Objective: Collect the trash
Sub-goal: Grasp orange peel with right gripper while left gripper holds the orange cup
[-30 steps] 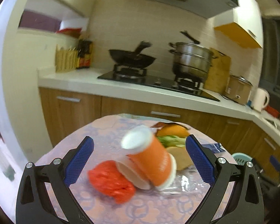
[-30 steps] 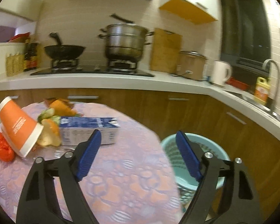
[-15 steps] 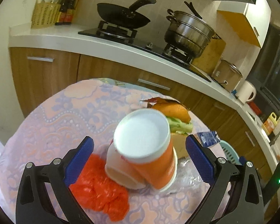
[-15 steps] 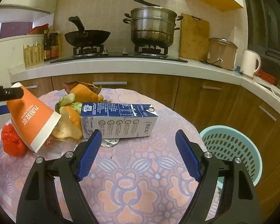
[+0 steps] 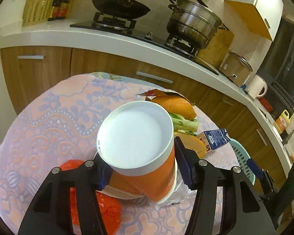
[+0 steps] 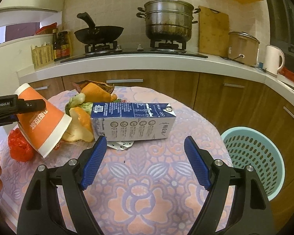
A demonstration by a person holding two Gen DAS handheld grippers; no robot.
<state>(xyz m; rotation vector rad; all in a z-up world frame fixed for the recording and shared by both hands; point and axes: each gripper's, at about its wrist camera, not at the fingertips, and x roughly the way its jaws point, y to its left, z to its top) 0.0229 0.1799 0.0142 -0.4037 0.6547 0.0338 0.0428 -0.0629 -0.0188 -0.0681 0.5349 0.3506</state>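
Note:
My left gripper is shut on an orange paper cup, tilted, its white base toward the camera; the cup also shows in the right wrist view. A red crumpled wrapper lies under it, also seen from the right. Orange peel, green vegetable scraps and a blue milk carton lie on the round table. My right gripper is open and empty, just in front of the carton. A light-blue trash basket stands right of the table.
Clear plastic film lies under the cup. A small foil scrap lies at the carton's front edge. Behind the table runs a kitchen counter with a wok, a steamer pot and a kettle.
My left gripper has moved in and closed on the orange cup. My right gripper has moved closer to the milk carton and stays open.

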